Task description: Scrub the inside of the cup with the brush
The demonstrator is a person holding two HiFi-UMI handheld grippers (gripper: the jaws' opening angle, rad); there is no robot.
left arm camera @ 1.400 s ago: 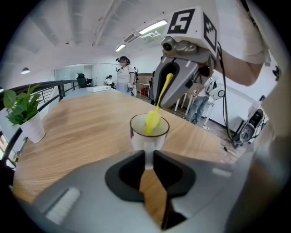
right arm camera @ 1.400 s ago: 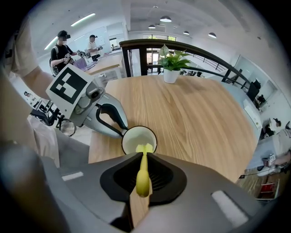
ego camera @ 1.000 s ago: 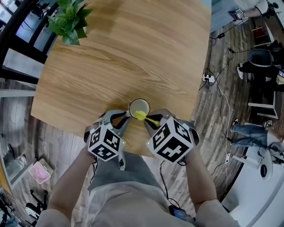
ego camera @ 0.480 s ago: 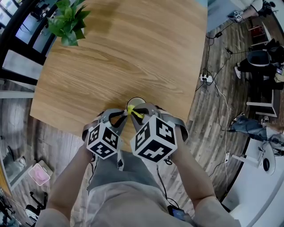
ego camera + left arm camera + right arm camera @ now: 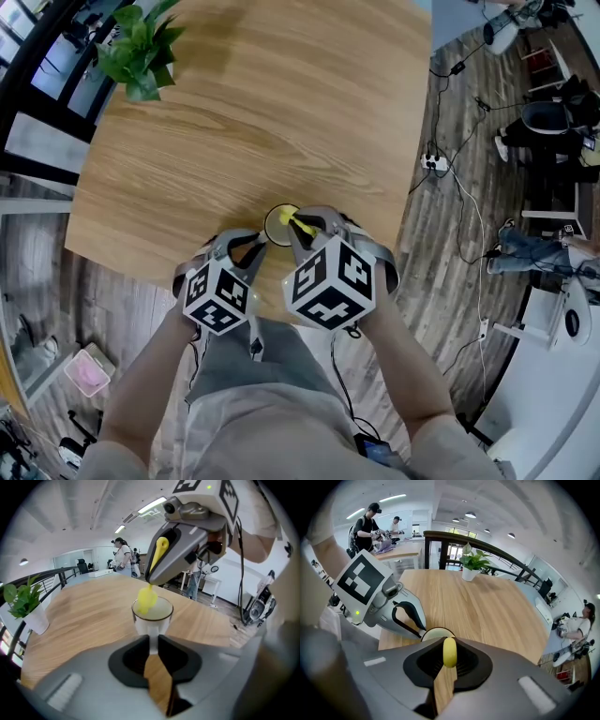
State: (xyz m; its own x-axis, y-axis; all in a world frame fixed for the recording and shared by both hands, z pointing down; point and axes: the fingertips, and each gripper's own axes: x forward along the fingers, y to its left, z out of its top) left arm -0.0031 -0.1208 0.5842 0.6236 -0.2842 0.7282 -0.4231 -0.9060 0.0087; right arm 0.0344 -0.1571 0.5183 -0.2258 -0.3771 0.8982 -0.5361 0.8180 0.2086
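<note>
No legible text, brand, number or sign was found in any view. The only printed marks were black-and-white square patterns on the left marker cube point(image 5: 221, 298) of the left gripper point(image 5: 258, 246) and on the right marker cube point(image 5: 330, 281) of the right gripper point(image 5: 302, 232). These held blocks only, no letters or digits. Background objects were too small or blurred to read.

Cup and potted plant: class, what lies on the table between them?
Nothing: only bare wooden table separates the cup from the potted plant, as the head view shows.
</note>
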